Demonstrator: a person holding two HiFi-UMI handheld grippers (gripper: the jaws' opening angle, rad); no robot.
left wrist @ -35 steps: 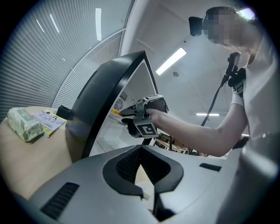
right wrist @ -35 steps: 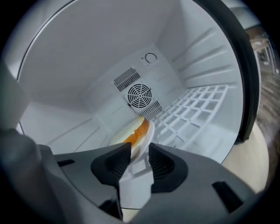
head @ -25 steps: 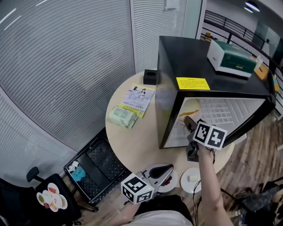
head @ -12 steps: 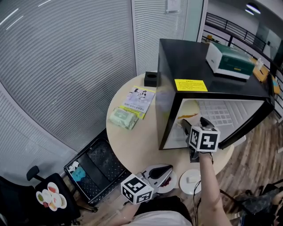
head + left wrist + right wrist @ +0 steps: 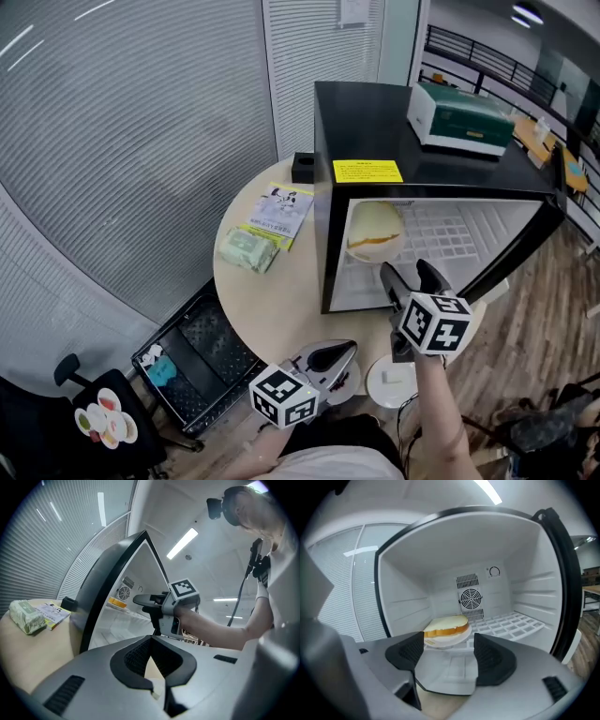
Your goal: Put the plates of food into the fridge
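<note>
The fridge (image 5: 403, 131) stands open on the right half of the round table (image 5: 272, 291), its door swung out to the right. One plate (image 5: 373, 246) sits inside on the left of the white grid shelf, holding a pale slice of bread (image 5: 375, 225) with a brown crust. In the right gripper view the plate (image 5: 440, 644) and bread (image 5: 446, 625) lie deep in the fridge, in front of the fan grille on the back wall.

The right gripper (image 5: 410, 278) is at the fridge mouth, just near of the shelf edge, pointing in. Its jaws have just been opening and stand wide apart, released, with nothing between them (image 5: 449, 644); the plate is beyond the pads, clear of them.

The left gripper (image 5: 336, 354) hangs at the near table edge, level, its jaws clenched tip to tip with nothing seen in them (image 5: 151, 639). It partly covers a second plate (image 5: 354, 380). A third plate (image 5: 389, 382) with a small white piece lies just right of it.

Far left on the table lie wipes (image 5: 246, 248) and a booklet (image 5: 279, 211).
</note>
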